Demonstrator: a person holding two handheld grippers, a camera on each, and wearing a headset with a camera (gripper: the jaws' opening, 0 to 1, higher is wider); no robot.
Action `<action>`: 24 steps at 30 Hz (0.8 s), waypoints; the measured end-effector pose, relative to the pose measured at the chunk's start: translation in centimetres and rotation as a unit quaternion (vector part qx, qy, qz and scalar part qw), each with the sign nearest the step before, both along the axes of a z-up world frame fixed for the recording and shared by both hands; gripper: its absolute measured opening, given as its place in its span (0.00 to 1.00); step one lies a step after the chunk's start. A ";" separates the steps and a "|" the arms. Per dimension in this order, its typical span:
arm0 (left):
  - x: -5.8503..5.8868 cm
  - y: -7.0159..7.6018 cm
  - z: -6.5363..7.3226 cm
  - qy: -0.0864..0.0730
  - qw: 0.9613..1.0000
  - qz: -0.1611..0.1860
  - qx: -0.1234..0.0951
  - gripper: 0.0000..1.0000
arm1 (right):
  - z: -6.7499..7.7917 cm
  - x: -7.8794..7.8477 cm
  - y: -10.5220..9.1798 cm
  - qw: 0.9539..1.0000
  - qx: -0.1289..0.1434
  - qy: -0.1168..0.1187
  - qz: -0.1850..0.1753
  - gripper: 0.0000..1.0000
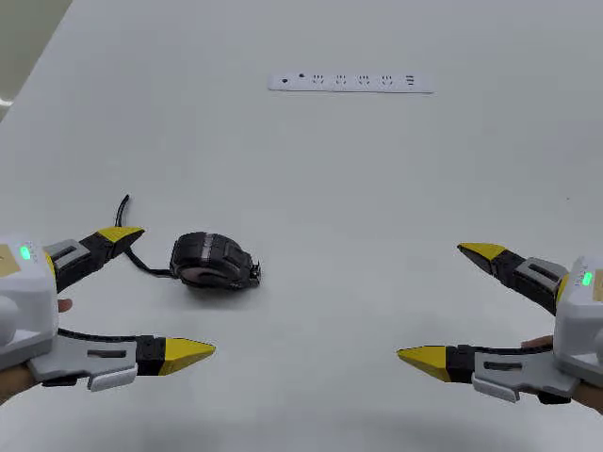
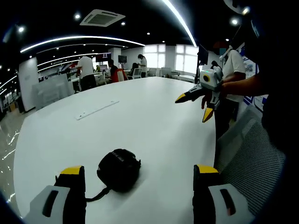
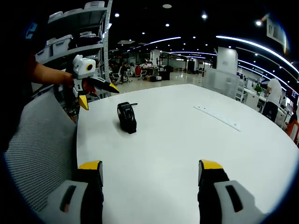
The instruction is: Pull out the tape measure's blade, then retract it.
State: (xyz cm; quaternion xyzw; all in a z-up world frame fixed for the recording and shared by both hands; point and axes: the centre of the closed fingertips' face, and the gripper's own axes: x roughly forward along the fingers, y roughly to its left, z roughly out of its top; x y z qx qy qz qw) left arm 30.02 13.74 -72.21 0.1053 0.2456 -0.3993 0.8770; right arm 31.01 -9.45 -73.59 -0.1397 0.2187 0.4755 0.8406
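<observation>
A black tape measure (image 1: pixel 212 261) lies on the white table (image 1: pixel 358 188), its wrist strap trailing to the left and its blade wound in. My left gripper (image 1: pixel 170 292) is open just left of it, one yellow tip behind the case and the other in front. In the left gripper view the tape measure (image 2: pixel 119 169) sits between the jaws, nearer the left one. My right gripper (image 1: pixel 443 306) is open at the right, well away from it. In the right gripper view the tape measure (image 3: pixel 126 117) lies far ahead, with the left gripper (image 3: pixel 98 91) beyond it.
A white power strip (image 1: pixel 350 83) lies flat at the far side of the table. The table's front edge is near me, and a mesh chair back (image 3: pixel 39 144) stands beside it. People stand in the office behind (image 2: pixel 86 70).
</observation>
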 end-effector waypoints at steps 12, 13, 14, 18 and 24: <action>0.9 -0.3 -0.8 0.009 0.999 -0.032 0.020 0.89 | -0.5 1.1 1.5 1.000 -0.003 -0.005 0.030 0.82; 1.0 -0.3 -0.9 0.010 0.999 -0.035 0.022 0.89 | -0.6 1.2 1.7 0.999 -0.004 -0.005 0.035 0.81; 1.1 -0.3 -1.0 0.010 0.999 -0.037 0.023 0.89 | -0.6 1.3 1.9 0.999 -0.005 -0.006 0.039 0.81; 1.3 -0.4 -1.4 0.015 0.998 -0.048 0.032 0.87 | -0.8 1.7 2.6 0.998 -0.009 -0.011 0.055 0.79; 1.7 -0.2 -1.9 0.021 0.997 -0.061 0.043 0.83 | -1.1 2.3 3.7 0.997 -0.013 -0.016 0.076 0.77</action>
